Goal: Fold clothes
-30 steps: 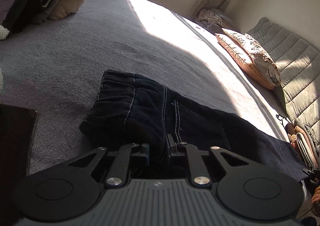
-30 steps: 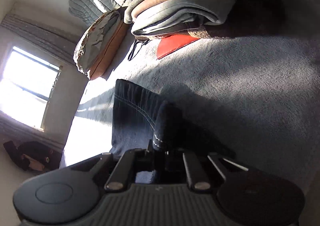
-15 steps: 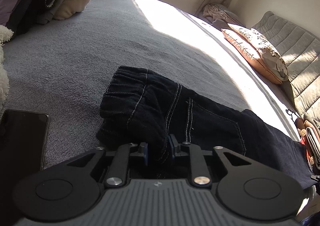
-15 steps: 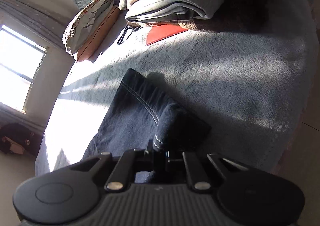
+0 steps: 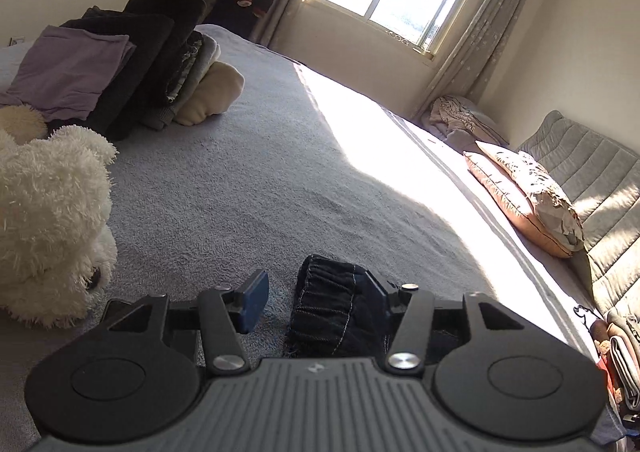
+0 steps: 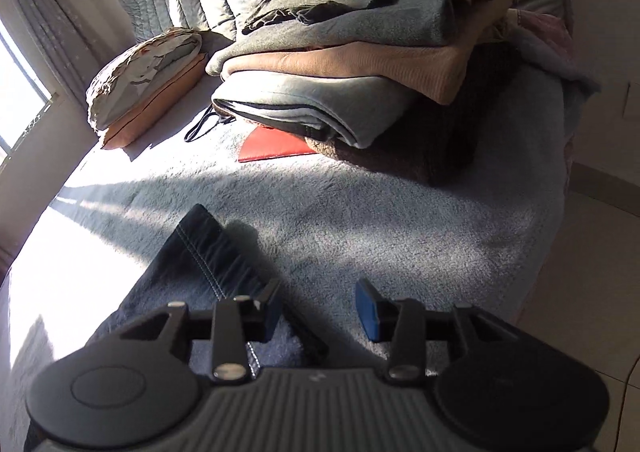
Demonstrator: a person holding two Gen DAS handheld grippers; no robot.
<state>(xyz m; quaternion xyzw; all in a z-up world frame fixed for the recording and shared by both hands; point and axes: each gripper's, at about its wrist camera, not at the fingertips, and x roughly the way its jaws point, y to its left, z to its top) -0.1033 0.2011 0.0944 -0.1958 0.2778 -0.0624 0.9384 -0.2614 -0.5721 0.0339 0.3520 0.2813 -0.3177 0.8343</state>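
Note:
Dark blue jeans (image 5: 336, 308) with pale stitching lie on the grey bedspread (image 5: 256, 188). In the left wrist view their bunched waistband sits just inside the right finger of my left gripper (image 5: 316, 296), which is open and holds nothing. In the right wrist view a leg end of the jeans (image 6: 200, 252) lies flat under the left finger of my right gripper (image 6: 320, 308). That gripper is also open, with bare bedspread between its blue pads (image 6: 368, 308).
A white plush bear (image 5: 48, 220) sits close at the left, with a stack of folded clothes (image 5: 120, 68) behind it. Another folded stack (image 6: 340, 64) and a red item (image 6: 276, 144) lie ahead of the right gripper. Pillows (image 5: 528, 204), a padded headboard (image 5: 592, 180), a window.
Both grippers have let go of the jeans and now stand open. The jeans have dropped flat onto the bed, and both views have tilted up and pulled back.

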